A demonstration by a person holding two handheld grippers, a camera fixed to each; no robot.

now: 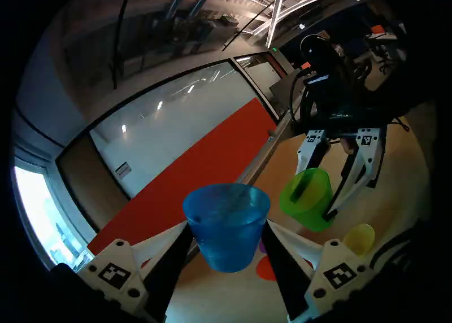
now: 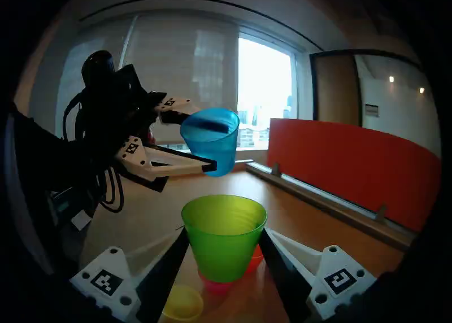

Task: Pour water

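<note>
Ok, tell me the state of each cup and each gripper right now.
blue cup: lifted off the table, near upright, nothing pouring from it.
green cup: upright, mouth up, held lower than the blue cup.
yellow cup: standing upright on the table, free of both grippers.
left gripper: shut on the blue cup.
right gripper: shut on the green cup.

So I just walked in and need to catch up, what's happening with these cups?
A person works two handheld claws. The left claw grips a blue cup, raised in the air; the right claw grips a green cup, upright above the table. A yellow cup sits on the table. Neither held cup is tipped far enough to pour yet.
</note>
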